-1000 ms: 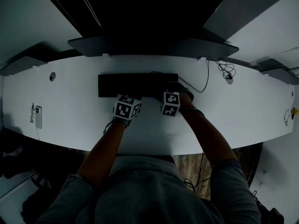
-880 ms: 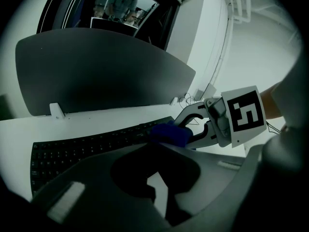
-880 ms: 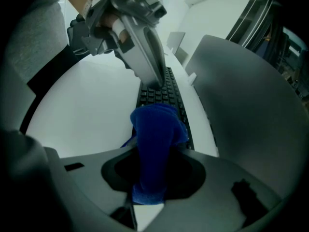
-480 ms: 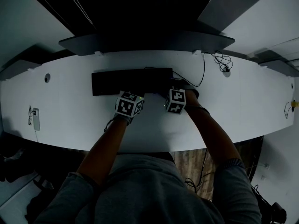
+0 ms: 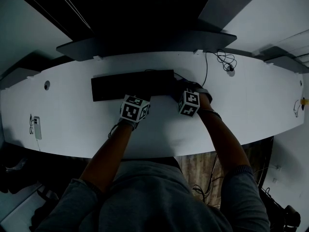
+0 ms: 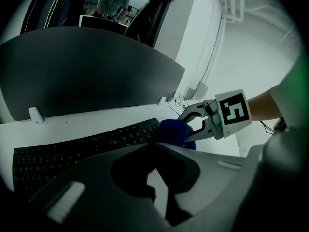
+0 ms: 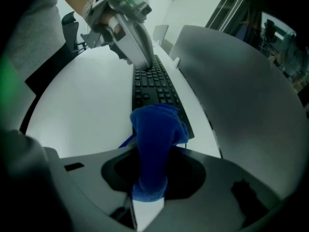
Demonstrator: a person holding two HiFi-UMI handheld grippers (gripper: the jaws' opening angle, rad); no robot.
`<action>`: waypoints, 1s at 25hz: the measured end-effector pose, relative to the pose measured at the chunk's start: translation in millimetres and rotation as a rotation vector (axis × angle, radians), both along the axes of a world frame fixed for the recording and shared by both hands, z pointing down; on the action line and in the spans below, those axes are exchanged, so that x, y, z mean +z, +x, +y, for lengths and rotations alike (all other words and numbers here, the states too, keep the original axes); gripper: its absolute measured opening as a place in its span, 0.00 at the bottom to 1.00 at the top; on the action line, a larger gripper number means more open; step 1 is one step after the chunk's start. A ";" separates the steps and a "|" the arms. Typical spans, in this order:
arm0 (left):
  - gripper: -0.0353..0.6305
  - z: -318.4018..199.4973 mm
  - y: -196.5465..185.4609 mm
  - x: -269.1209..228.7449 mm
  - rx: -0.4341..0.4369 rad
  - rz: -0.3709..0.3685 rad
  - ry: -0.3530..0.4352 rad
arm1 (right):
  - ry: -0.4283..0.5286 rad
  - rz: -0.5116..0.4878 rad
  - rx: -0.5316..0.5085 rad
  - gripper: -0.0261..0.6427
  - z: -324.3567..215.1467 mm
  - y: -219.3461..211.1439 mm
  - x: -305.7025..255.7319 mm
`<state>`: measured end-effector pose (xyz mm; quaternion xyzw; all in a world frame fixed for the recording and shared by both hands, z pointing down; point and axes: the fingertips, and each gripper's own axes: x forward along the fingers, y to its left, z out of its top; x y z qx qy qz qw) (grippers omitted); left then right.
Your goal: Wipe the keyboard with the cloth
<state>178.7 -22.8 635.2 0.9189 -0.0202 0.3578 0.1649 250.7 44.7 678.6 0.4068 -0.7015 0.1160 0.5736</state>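
Observation:
A black keyboard [image 5: 130, 85] lies on the white desk [image 5: 241, 110]. My right gripper [image 5: 182, 91] is shut on a blue cloth [image 7: 155, 139], which hangs bunched from its jaws just off the keyboard's [image 7: 153, 83] right end. In the left gripper view the cloth [image 6: 174, 131] sits against the keyboard's [image 6: 82, 146] right corner, with the right gripper [image 6: 187, 128] around it. My left gripper [image 5: 140, 98] is shut with nothing in it, its fingers [image 7: 140, 50] resting on the keys near the front edge, right of the middle.
A dark monitor base [image 5: 145, 42] stands behind the keyboard. A coiled cable [image 5: 223, 62] lies at the back right and runs to the keyboard. A small white device [image 5: 35, 127] and a round hole [image 5: 47, 85] are at the desk's left.
My right gripper has slid rightward with the cloth, from over the keyboard's right part to just past its right end. The left gripper has stayed on the keyboard.

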 end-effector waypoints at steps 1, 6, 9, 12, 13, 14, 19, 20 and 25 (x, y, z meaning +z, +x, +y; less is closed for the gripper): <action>0.07 0.9 -0.2 -1.4 0.002 0.003 0.000 | 0.008 -0.002 0.017 0.22 0.9 2.4 0.9; 0.07 -0.5 -8.3 -17.6 0.003 0.036 0.019 | 0.098 -0.047 0.167 0.23 0.2 5.5 -13.3; 0.07 -7.9 -22.0 -35.8 -0.021 0.083 0.026 | 0.243 -0.200 0.333 0.23 -2.7 -6.9 -50.9; 0.07 -13.9 -44.7 -57.8 -0.022 0.141 0.045 | 0.387 -0.349 0.461 0.23 -0.2 -29.4 -89.9; 0.07 -15.5 -54.1 -66.2 -0.017 0.161 0.053 | 0.428 -0.382 0.488 0.23 0.8 -39.3 -102.4; 0.07 -16.8 -64.2 -74.8 -0.011 0.180 0.058 | 0.467 -0.407 0.505 0.23 1.5 -50.0 -115.2; 0.07 -13.7 -123.1 -116.6 0.048 0.254 0.082 | 0.626 -0.519 0.565 0.23 4.5 -111.5 -178.0; 0.07 -12.7 -135.3 -125.8 0.057 0.270 0.088 | 0.651 -0.531 0.564 0.23 4.7 -124.3 -189.0; 0.07 -4.2 -193.6 -181.8 0.079 0.374 0.106 | 0.755 -0.619 0.595 0.23 -0.4 -191.1 -245.9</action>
